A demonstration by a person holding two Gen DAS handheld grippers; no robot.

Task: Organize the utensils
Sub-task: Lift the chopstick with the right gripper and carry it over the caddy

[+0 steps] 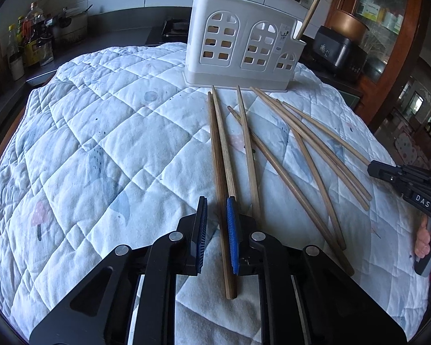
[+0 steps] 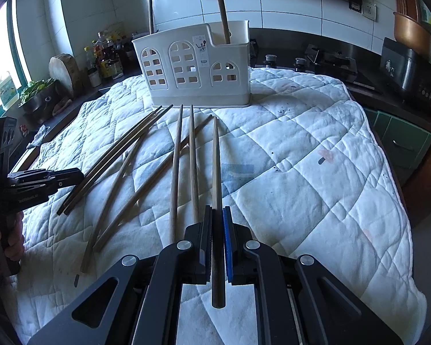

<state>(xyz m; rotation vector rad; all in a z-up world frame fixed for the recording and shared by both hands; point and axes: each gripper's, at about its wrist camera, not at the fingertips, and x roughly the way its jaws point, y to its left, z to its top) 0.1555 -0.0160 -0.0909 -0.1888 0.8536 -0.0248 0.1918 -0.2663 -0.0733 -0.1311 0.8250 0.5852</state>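
Wood-brown dark chopstick [image 1: 217, 172] flat on quilted cloth [image 1: 100, 143], lying lengthways betw. pads of left gripper [image 1: 216, 201]. Jaws narrowly apart: stick hard against the blue pad, sliver of daylight on the other side, so not clamped as far as visible. Butt end poking back past the pads, tip aimed fwd at white holder [image 1: 244, 43]. Paler twin just beside it, running under the blue-pad finger.

Next over, loose chopsticks [image 1: 310, 147] fanned across the cloth, several crossing, some slightly bowed, tips mostly toward the holder base.

Far right, right gripper [image 2: 217, 208] with jaws together on held chopstick [image 2: 216, 172], gripped near the butt, shaft running straight out along the fingers, same heading as the holder [image 2: 192, 66]. Can't tell if its tip is clear of the cloth.

Holder dead ahead of both hands, upright at far edge of the cloth, arched cut-outs in the wall, stepped top, w/ two sticks already standing in it [image 2: 221, 5]. Neither hand clearly nearer.

Key relation: both sticks' long axes near level and pointing at the holder wall, not at its open top. Probably needs lift + tip-down swing before any drop-in. Sticks slim, smooth, round-ish, likely to twist in the pads when gripped at one end.
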